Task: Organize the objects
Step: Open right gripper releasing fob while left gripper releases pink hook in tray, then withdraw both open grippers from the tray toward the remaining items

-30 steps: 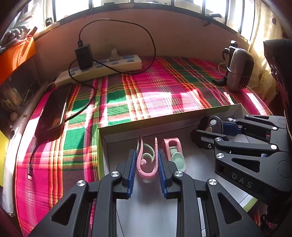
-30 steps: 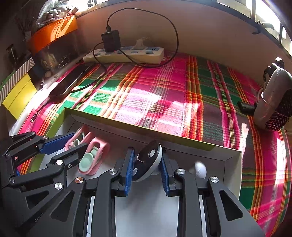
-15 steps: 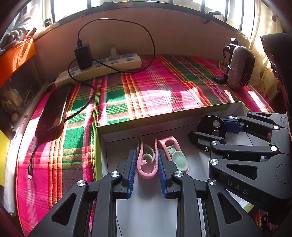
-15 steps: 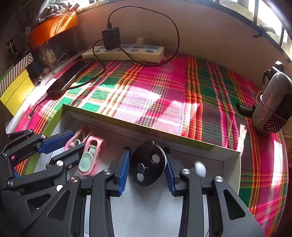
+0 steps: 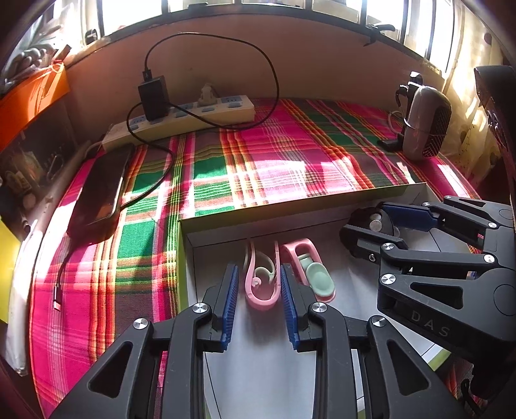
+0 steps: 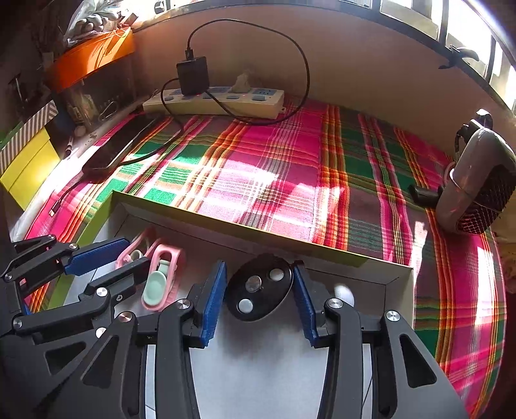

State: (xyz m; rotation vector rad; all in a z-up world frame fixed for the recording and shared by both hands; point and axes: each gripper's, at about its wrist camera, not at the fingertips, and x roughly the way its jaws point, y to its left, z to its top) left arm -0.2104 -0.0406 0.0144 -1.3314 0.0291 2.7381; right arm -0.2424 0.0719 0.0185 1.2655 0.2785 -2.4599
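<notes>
Both grippers sit spread inside the box (image 5: pixel 322 206), left gripper (image 5: pixel 259 287) straddling the pink clip (image 5: pixel 261 280), right gripper (image 6: pixel 258 290) straddling the black disc (image 6: pixel 259 290), neither gripped, likely just dropped for sorting.

1. Strong daylight enters through the windows (image 5: pixel 225 9) along the top of both frames, overexposed there.
2. Bright patches and shadows fall mid-frame across the plaid cloth (image 6: pixel 258 180).
3. Fisheye bending curves the edges; corners go dark.
</notes>
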